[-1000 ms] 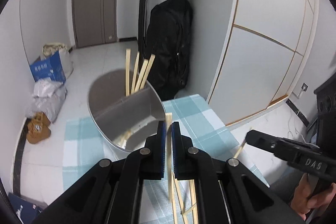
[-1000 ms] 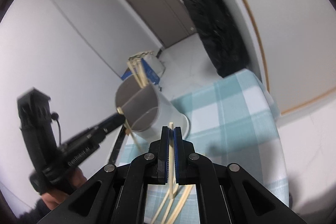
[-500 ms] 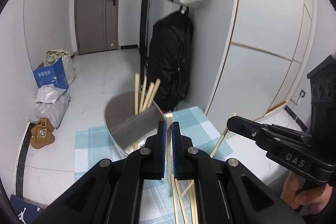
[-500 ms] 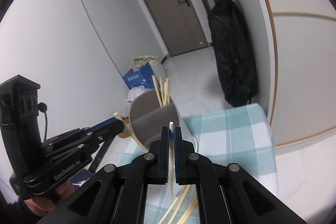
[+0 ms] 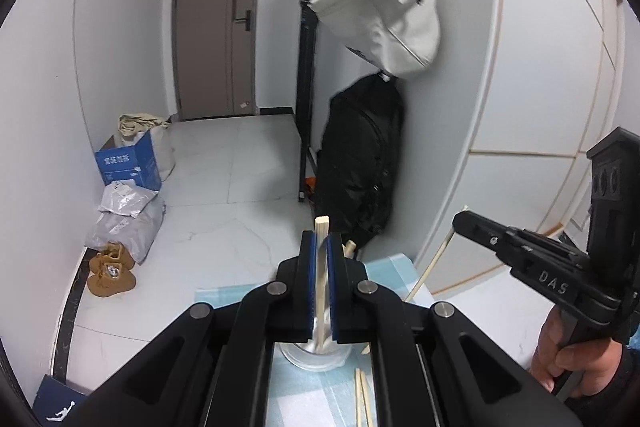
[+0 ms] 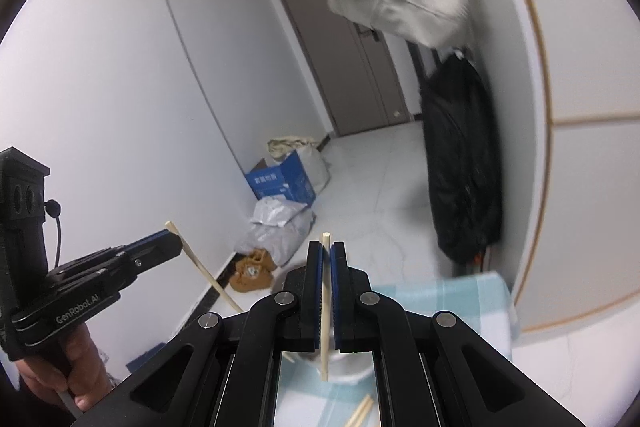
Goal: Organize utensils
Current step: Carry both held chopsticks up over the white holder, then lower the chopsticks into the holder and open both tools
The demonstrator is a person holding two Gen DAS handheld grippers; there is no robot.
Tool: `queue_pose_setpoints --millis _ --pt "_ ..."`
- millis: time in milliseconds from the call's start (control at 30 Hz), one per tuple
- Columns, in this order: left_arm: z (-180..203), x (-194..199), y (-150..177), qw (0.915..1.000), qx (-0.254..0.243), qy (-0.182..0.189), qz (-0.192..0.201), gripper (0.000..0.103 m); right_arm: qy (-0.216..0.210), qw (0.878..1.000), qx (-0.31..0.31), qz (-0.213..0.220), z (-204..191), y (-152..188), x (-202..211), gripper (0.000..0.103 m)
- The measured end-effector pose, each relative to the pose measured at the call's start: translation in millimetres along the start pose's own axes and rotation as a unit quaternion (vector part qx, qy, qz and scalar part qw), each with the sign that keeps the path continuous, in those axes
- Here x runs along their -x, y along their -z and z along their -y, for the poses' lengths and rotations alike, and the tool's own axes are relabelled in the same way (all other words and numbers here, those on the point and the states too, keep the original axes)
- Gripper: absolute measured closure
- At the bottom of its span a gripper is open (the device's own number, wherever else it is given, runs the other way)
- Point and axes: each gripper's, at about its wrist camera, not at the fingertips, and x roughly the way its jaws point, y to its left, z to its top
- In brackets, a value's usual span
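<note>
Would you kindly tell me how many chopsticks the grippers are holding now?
2: one chopstick in the left gripper, one chopstick in the right gripper. Others lie below, partly hidden.

I am holding my left gripper [image 5: 322, 247] and right gripper [image 6: 327, 255] raised side by side, jaws clamped shut, a hand [image 5: 576, 355] gripping each.
</note>
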Motion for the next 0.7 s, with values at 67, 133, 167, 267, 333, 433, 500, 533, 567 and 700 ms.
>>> queue_pose_setpoints --millis 67,133,167,267,333,433,500,533,567,700 --pt "-9 -4 -7 0.9999 0.003 -0.012 0.0 0.102 -0.007 1.0 0.011 0.003 -8 -13 -6 0.1" --pt "-17 -7 -12 0.9998 0.012 -0.018 0.001 0.102 -0.011 1.0 0.018 0.006 -15 -24 -13 0.1" --pt "-21 -9 -14 0.9997 0.015 -0.021 0.002 0.102 -0.014 1.0 0.019 0.006 -17 -30 -17 0.1" --pt "-30 -17 -20 0.9993 0.026 -0.026 0.005 0.102 -0.016 1.0 0.024 0.012 -22 -41 -29 0.1" --pt "-35 -23 -22 0.9991 0.033 -0.026 0.006 0.102 -0.017 0.999 0.024 0.015 -23 -46 -37 0.1" --pt "-40 -33 -25 0.9988 0.043 -0.024 0.006 0.102 -0.015 1.0 0.018 0.019 -20 -51 -50 0.1" --pt "-43 -38 -27 0.9987 0.045 -0.023 0.003 0.102 -0.013 1.0 0.013 0.019 -18 -53 -60 0.1" --pt "-44 -42 -25 0.9987 0.046 -0.02 0.002 0.102 -0.011 1.0 0.013 0.02 -17 -54 -63 0.1" --pt "-45 -43 -26 0.9987 0.046 -0.021 0.001 0.102 -0.01 1.0 0.013 0.02 -16 -54 -68 0.1" --pt "-48 -54 -21 0.9989 0.042 -0.018 -0.013 0.101 -0.013 1.0 0.006 0.011 -13 -53 -86 0.1"
